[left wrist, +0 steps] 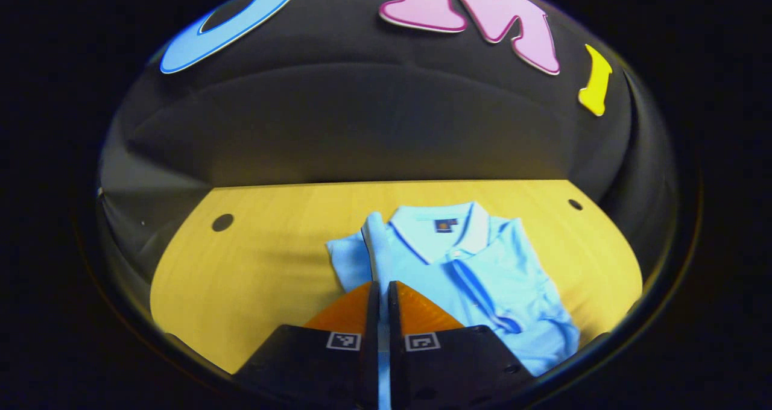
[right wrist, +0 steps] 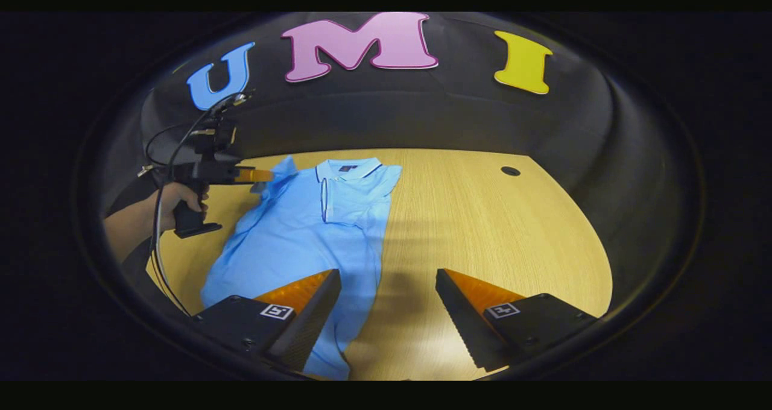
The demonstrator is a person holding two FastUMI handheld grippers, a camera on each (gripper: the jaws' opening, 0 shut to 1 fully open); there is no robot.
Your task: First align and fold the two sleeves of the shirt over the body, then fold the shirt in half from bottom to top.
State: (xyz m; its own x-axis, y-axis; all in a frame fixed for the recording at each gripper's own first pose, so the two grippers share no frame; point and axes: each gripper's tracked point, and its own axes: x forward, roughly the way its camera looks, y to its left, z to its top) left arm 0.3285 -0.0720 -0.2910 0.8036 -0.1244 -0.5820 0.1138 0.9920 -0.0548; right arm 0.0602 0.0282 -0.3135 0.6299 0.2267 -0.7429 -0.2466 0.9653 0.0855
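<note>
A light blue polo shirt (right wrist: 301, 229) lies face up on the wooden tabletop (right wrist: 482, 217), its collar (right wrist: 347, 170) toward the far edge by the booth's black cloth wall and its hem toward the near side. In the right gripper view the shirt occupies the left half of the tabletop. Its right-hand sleeve (right wrist: 377, 187) is already folded over the body, which gives the shirt a straight edge down that side.

The left gripper (right wrist: 265, 175) is at the shirt's far left shoulder, held by a person's hand (right wrist: 178, 202) with cables trailing from the device. Its jaws are clenched on the left sleeve (right wrist: 280, 172), which is raised off the tabletop where they pinch it. In the left gripper view the left gripper (left wrist: 382, 289) shows its two fingers pressed together with a thin strip of blue fabric between them, and the sleeve (left wrist: 356, 259) bunches just beyond the tips, beside the collar (left wrist: 443, 229).

The right gripper (right wrist: 389, 277) hovers over the near part of the tabletop with its jaws released and spread wide. One finger sits over the shirt's lower right edge and the other over bare wood. A round hole (right wrist: 510, 171) shows in the tabletop at the far right.
</note>
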